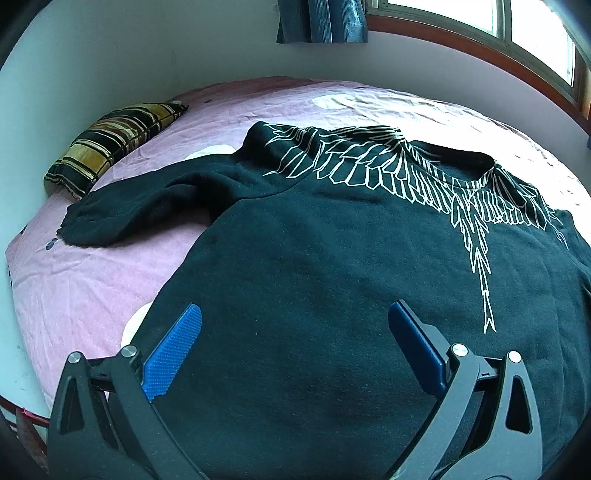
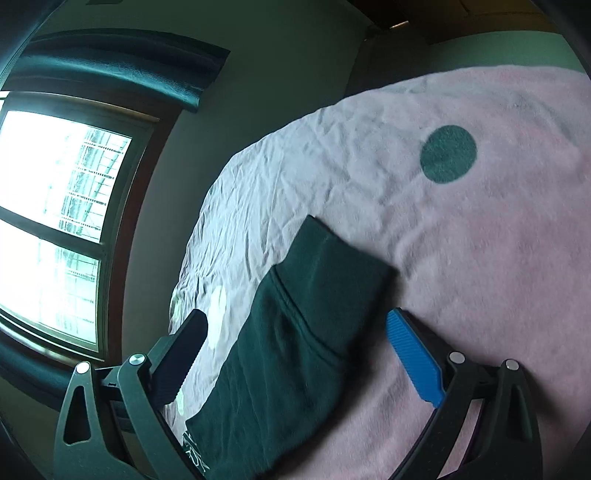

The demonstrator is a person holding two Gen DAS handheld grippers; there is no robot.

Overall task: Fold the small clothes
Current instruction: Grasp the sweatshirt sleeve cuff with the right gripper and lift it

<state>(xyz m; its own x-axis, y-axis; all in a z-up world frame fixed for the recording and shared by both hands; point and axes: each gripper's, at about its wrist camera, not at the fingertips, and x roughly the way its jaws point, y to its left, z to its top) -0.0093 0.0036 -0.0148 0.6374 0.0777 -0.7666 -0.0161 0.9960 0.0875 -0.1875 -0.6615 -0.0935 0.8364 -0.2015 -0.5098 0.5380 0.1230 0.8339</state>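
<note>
A black sweatshirt point(image 1: 332, 251) with a white wing print across the chest lies spread flat, front up, on a pink bed cover point(image 1: 92, 280). Its one sleeve point(image 1: 140, 210) stretches out to the left. My left gripper point(image 1: 295, 325) is open and empty, hovering over the lower body of the sweatshirt. In the right wrist view the other sleeve point(image 2: 295, 343) lies on the pink cover point(image 2: 480, 258), cuff pointing away. My right gripper point(image 2: 295, 328) is open, its fingers on either side of that sleeve, just above it.
A striped brown and black pillow point(image 1: 110, 144) lies at the far left of the bed by the wall. A window point(image 2: 55, 221) with dark curtains point(image 1: 321, 22) is beside the bed. The cover has a dark round dot point(image 2: 448, 153) and pale dots.
</note>
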